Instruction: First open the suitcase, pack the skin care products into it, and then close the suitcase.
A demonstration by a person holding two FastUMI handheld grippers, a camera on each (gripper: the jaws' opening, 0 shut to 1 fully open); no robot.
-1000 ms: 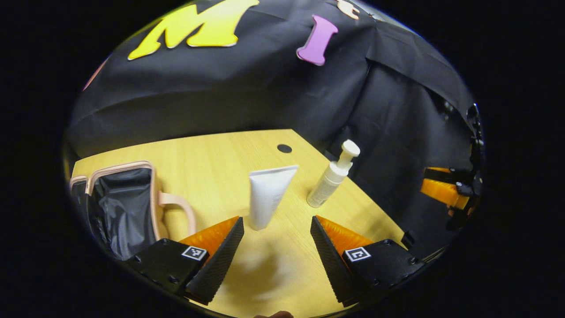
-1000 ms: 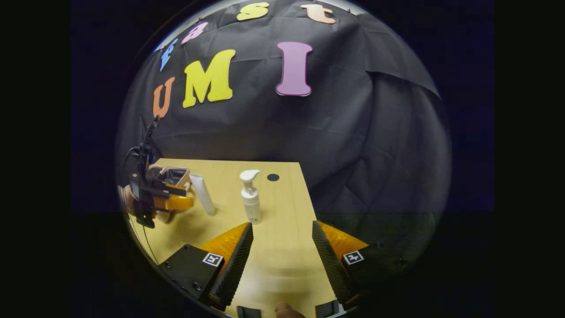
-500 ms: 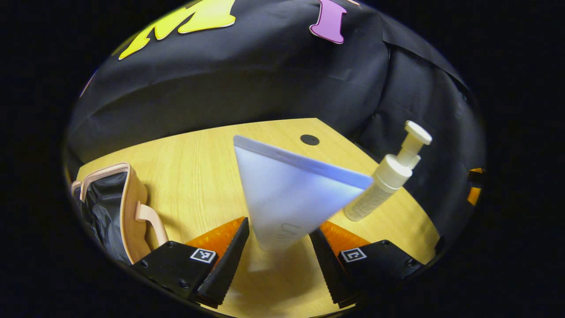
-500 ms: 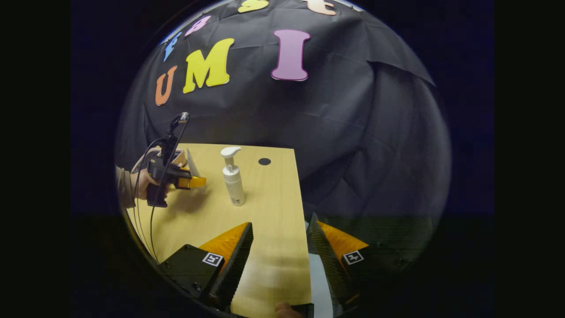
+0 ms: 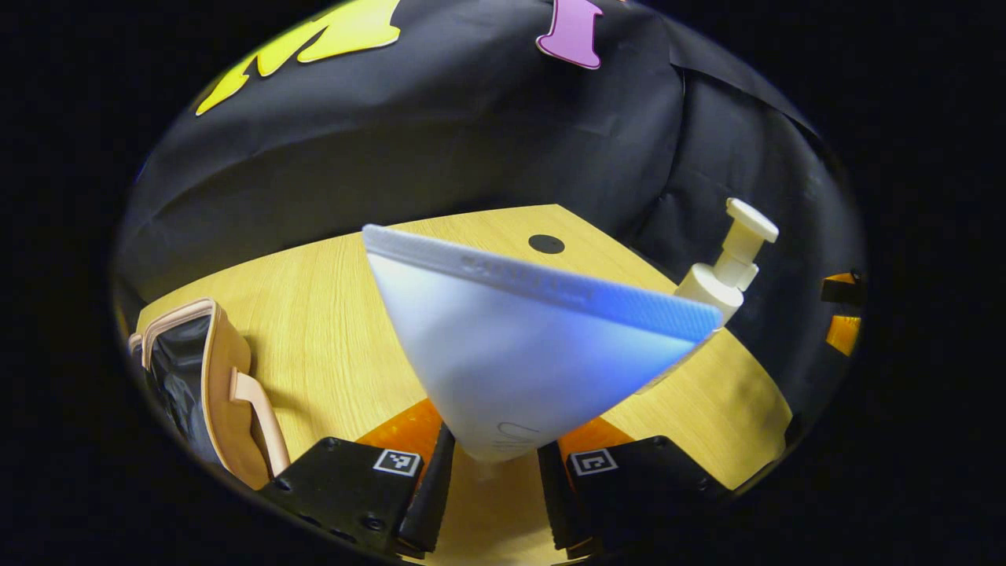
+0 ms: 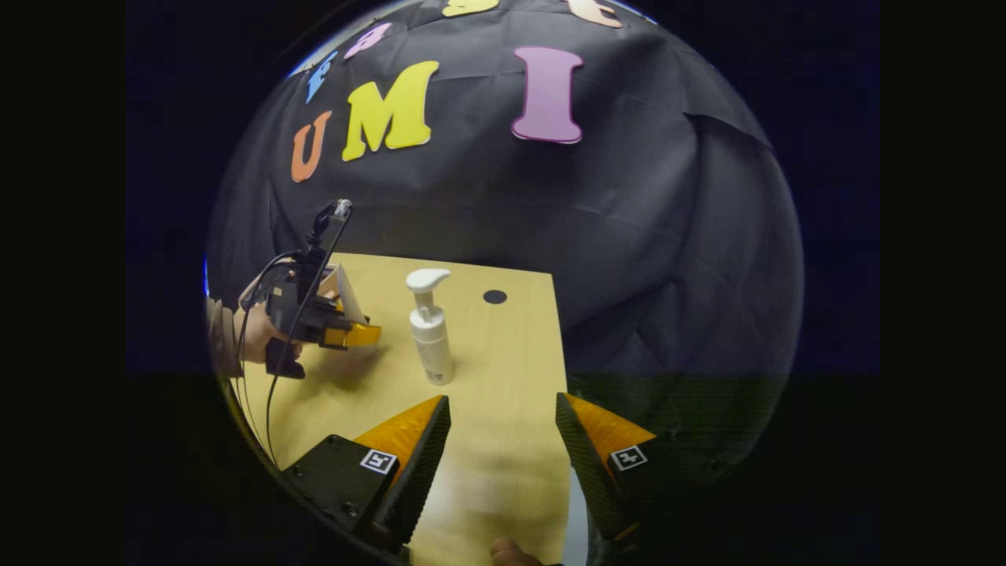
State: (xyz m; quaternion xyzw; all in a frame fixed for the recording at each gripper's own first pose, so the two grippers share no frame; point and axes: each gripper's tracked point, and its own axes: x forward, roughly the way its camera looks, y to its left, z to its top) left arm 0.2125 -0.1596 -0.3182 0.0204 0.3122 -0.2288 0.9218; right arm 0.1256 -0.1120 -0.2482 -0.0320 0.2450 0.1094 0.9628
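Observation:
A white squeeze tube (image 5: 519, 354) stands between the fingers of my left gripper (image 5: 491, 464), which is shut on its lower end, crimped edge up. The pink suitcase (image 5: 212, 369) lies open at the left, its dark lining showing. A white pump bottle (image 5: 727, 263) stands upright behind the tube at the right. In the right gripper view the pump bottle (image 6: 431, 334) stands mid-table, ahead and slightly left of my open right gripper (image 6: 501, 428). Farther left, the left gripper (image 6: 346, 334) holds the tube (image 6: 348, 295), with a hand behind it.
The wooden table (image 6: 487, 440) has a round dark hole (image 6: 494, 296) near its far edge. Its right edge runs close beside my right gripper. Black cloth walls the booth behind and to the right.
My left gripper moved forward onto the tube and shut on it. The right gripper shifted slightly and stays open.

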